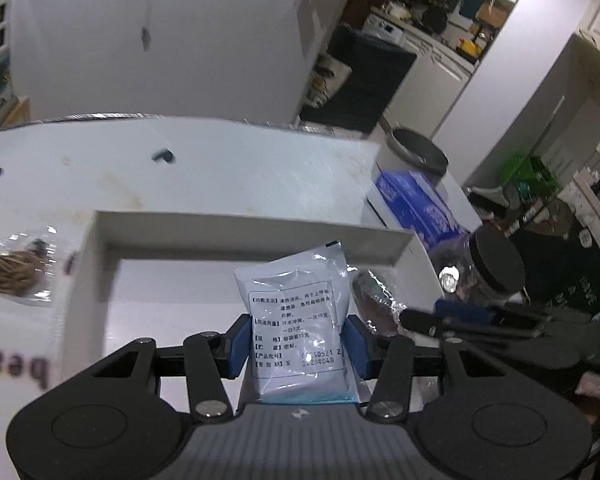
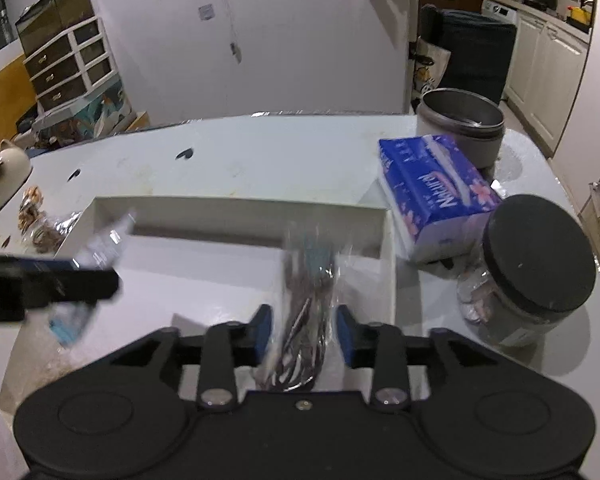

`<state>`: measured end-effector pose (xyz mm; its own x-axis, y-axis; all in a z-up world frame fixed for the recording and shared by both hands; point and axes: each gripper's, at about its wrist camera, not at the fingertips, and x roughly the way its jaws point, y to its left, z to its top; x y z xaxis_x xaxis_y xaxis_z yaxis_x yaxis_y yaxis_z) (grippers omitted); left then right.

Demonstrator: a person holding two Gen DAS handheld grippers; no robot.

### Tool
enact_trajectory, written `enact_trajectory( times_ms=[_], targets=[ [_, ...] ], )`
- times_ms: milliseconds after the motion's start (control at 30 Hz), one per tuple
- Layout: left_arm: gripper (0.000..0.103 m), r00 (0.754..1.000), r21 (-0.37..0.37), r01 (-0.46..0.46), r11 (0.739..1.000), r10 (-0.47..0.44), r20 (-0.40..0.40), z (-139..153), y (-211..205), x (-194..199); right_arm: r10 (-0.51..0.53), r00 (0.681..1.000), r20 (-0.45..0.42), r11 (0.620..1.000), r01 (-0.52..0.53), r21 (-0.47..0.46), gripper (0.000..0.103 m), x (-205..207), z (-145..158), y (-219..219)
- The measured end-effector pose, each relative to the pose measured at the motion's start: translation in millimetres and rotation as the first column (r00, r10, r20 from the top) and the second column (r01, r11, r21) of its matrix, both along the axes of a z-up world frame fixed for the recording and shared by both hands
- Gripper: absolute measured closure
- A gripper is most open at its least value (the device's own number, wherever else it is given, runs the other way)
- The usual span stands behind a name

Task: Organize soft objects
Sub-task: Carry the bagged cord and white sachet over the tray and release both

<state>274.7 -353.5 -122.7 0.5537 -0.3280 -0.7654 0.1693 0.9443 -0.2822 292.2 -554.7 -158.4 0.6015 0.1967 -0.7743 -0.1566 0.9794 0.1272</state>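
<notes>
My left gripper [image 1: 296, 340] is shut on a white sachet with printed text [image 1: 296, 316] and holds it upright over the white open box [image 1: 244, 228]. My right gripper [image 2: 304, 330] is shut on a clear plastic bag of dark contents [image 2: 306, 304], held over the same box [image 2: 240, 210]; the bag is blurred. In the left wrist view the right gripper's bag [image 1: 374, 300] shows just right of the sachet. In the right wrist view the left gripper [image 2: 48, 284] and its sachet [image 2: 104, 244] show at the left.
A blue tissue pack [image 2: 436, 192], a black-lidded jar [image 2: 532, 268] and a grey pot [image 2: 460, 124] stand right of the box. A clear bag of brown stuff [image 1: 8, 272] lies left of the box. A cream teapot [image 2: 2, 174] sits far left.
</notes>
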Motion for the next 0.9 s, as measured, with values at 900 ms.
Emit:
enact_trajectory(
  times_ms=[900],
  targets=[
    [0.040, 0.985, -0.091, 0.030, 0.995, -0.045, -0.164, -62, -44, 25, -0.082, 0.995, -0.060, 0.993, 0.087, 0.086, 0.095, 1, -11, -30]
  ],
)
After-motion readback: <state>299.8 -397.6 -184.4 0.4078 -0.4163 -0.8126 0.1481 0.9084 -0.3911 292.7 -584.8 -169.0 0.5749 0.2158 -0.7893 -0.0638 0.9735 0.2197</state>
